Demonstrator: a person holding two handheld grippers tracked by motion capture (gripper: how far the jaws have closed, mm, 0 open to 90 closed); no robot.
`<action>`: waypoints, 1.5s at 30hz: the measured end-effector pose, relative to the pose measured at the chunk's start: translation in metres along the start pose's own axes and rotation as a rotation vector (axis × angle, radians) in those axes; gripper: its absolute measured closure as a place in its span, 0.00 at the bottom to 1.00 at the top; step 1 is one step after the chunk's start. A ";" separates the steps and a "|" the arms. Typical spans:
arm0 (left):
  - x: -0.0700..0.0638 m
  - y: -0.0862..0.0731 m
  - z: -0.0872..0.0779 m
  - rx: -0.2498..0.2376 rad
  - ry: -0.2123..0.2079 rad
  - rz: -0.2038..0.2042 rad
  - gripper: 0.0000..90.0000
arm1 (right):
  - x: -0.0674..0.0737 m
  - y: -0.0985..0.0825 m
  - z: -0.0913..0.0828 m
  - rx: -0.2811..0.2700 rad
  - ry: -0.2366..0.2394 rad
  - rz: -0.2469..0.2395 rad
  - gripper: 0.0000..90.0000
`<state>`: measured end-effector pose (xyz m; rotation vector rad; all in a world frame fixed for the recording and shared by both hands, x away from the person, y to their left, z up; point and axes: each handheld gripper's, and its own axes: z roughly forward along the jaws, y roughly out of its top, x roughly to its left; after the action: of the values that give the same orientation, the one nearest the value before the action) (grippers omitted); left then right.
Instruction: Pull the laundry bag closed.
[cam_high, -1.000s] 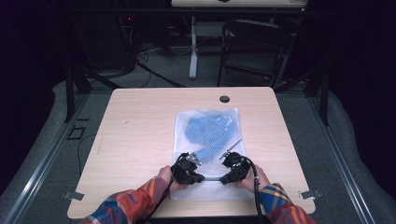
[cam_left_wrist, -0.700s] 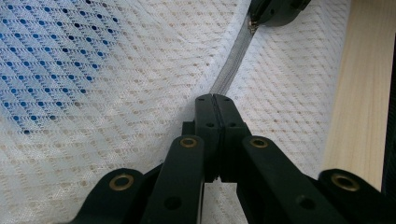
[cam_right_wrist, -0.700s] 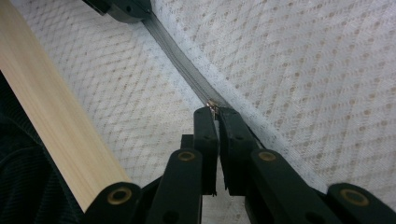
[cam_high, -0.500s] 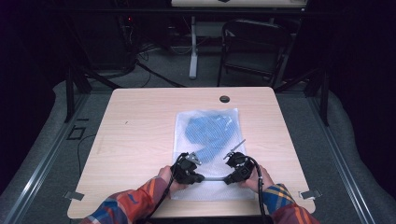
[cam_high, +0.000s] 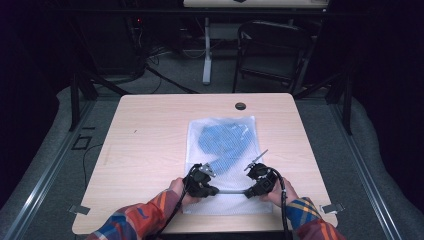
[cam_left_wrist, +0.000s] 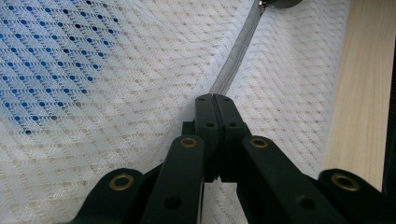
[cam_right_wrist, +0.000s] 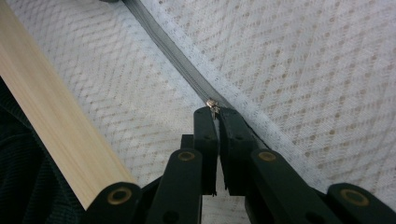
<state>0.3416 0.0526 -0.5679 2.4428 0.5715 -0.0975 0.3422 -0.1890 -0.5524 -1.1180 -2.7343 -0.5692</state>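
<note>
Mesh bag on the table, a gripper at each end of its zipper

The mesh bag lay flat on the table, reaching from the middle toward the near edge, with a folded cloth inside its far half. The zipper ran across the bag's near end. The left gripper sat at the zipper's left end, the right gripper at its right, by the zipper pull. A grommet hole lay beyond the bag near the far edge, and a chair stood behind the table.

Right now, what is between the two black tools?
A grey zipper strip runs between the left tool and the right tool, across the near end of the white mesh bag. The high view shows it.
</note>
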 end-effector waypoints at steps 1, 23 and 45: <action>0.000 0.000 0.000 0.001 0.001 0.000 1.00 | 0.000 -0.001 0.000 -0.007 0.000 0.005 0.96; 0.000 0.000 0.000 -0.003 -0.002 -0.007 1.00 | -0.008 -0.010 -0.005 -0.003 0.003 0.036 0.96; 0.000 0.000 0.000 -0.001 -0.004 -0.004 1.00 | -0.006 -0.008 -0.006 0.016 -0.024 0.035 0.97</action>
<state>0.3419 0.0526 -0.5680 2.4397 0.5749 -0.1038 0.3405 -0.2008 -0.5508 -1.1737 -2.7291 -0.5314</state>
